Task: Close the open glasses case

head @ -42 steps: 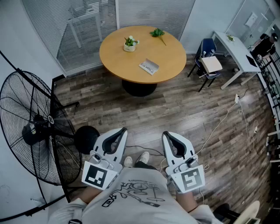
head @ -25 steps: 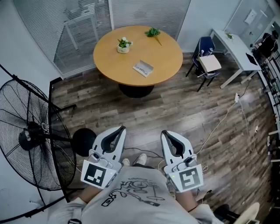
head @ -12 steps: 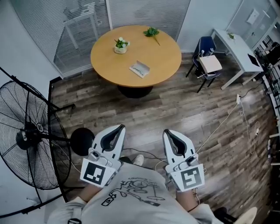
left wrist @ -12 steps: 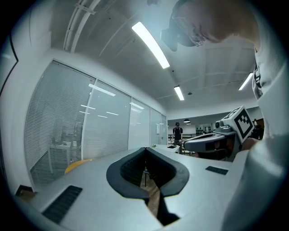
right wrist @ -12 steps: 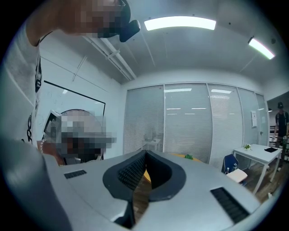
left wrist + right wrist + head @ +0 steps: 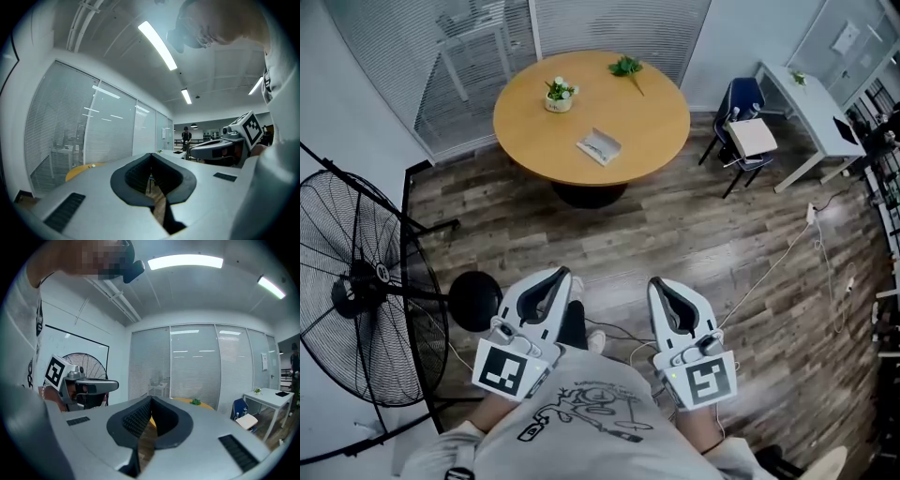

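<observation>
The open glasses case lies on the round wooden table far ahead in the head view, near the table's front edge. Both grippers are held close to the person's chest, well short of the table. My left gripper and right gripper both have their jaws touching at the tips, with nothing between them. In the left gripper view the left gripper points toward the glass wall. In the right gripper view the right gripper shows the table's edge beyond its jaws.
A small potted plant and a green sprig sit at the table's far side. A large standing fan is at the left, its round base by my left gripper. A blue chair, white desk and floor cables lie right.
The view has shifted as the person steps forward; the table sits slightly further left and nearer. Both grippers stay shut in front of the chest.
</observation>
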Demonstrator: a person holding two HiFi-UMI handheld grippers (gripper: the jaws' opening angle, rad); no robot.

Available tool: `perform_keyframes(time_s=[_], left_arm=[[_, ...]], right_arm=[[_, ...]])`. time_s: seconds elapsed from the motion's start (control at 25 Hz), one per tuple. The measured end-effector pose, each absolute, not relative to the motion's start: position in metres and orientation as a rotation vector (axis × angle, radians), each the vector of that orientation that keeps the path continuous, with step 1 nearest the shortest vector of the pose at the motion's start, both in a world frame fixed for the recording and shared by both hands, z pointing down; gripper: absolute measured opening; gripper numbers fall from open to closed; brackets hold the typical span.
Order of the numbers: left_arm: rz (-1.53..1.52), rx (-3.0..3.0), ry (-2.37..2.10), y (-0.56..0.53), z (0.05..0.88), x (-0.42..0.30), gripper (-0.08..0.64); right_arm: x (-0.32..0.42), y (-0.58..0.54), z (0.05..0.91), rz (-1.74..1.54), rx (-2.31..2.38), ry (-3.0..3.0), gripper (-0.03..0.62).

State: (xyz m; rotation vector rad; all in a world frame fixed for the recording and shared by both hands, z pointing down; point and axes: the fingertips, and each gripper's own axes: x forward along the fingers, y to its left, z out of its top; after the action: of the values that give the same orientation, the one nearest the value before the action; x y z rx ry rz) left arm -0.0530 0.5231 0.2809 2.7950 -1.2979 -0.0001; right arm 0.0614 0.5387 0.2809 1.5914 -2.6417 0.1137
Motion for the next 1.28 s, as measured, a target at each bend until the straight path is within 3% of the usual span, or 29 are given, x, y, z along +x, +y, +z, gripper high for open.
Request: perform_keyframes(time_s=[1.28], left_arm=[[-0.013, 2.764, -1.272, 0.350, 0.291, -0.073, 0.020]], right_arm=[[0.037, 0.372, 0.297, 0.131, 1.494, -2.569, 0.009]])
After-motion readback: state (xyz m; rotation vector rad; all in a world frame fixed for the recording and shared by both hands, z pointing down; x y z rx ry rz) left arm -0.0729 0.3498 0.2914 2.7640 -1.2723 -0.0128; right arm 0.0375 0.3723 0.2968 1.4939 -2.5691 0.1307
